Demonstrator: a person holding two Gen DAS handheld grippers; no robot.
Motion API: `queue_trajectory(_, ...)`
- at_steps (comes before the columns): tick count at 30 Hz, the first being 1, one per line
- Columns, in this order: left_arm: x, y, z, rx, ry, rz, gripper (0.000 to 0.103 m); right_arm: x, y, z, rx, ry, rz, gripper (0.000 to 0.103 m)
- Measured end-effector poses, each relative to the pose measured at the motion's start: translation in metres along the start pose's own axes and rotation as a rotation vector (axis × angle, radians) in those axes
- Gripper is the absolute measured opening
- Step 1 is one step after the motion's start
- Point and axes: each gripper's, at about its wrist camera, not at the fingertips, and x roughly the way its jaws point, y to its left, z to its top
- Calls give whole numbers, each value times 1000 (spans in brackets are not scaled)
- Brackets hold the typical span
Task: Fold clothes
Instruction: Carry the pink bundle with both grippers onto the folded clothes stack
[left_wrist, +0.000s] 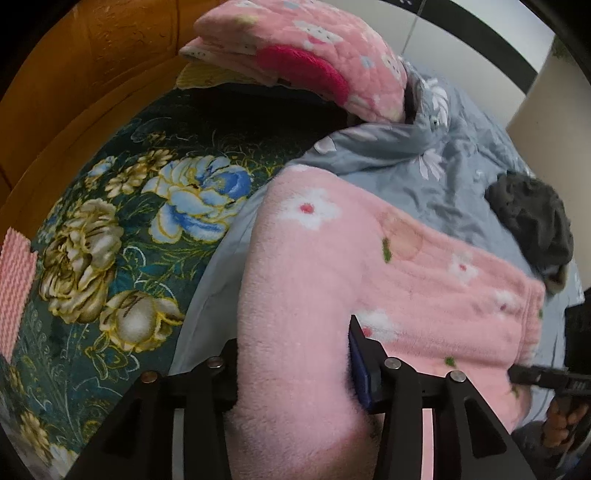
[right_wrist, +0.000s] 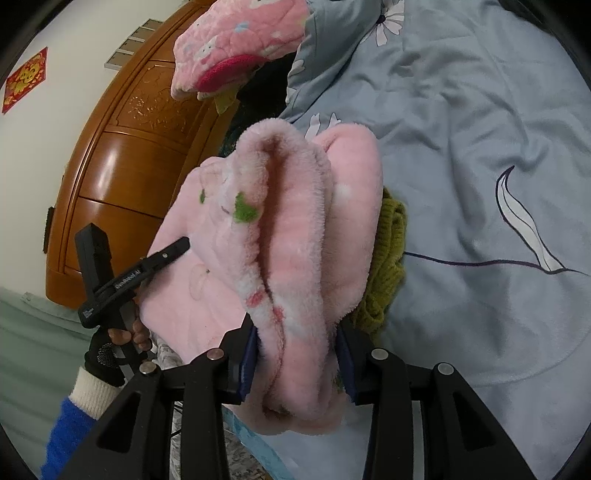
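Pink fleece garment (left_wrist: 332, 266) lies folded on the grey-blue quilt (left_wrist: 424, 173), long axis running between the grippers, beside an olive knit (right_wrist: 388, 258), a dark grey garment (left_wrist: 532, 218) and a floral blanket (left_wrist: 129, 221); the left gripper (left_wrist: 295, 373) and right gripper (right_wrist: 299, 365), each part-open, pinch its thick ends.

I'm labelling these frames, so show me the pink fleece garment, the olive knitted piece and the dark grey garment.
pink fleece garment (left_wrist: 332, 266), left wrist view, its broad flat top.
olive knitted piece (right_wrist: 388, 258), right wrist view, the ribbed edge showing beside the fleece.
dark grey garment (left_wrist: 532, 218), left wrist view, middle of the crumpled heap.
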Motion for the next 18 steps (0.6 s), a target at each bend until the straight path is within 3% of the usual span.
queue_trajectory(6, -35, 3, -2, -83, -100, 60, 59, -5, 8, 1, -32, 16, -2, 42)
queue_trajectory(11, -75, 8, -5, -168, -219, 139, 60, -13, 11, 1, -53, 27, -18, 46)
queue_trajectory(18, -105, -56, -29, 22, -290, 234, 64, -64, 16, -1, -241, -33, -116, 48)
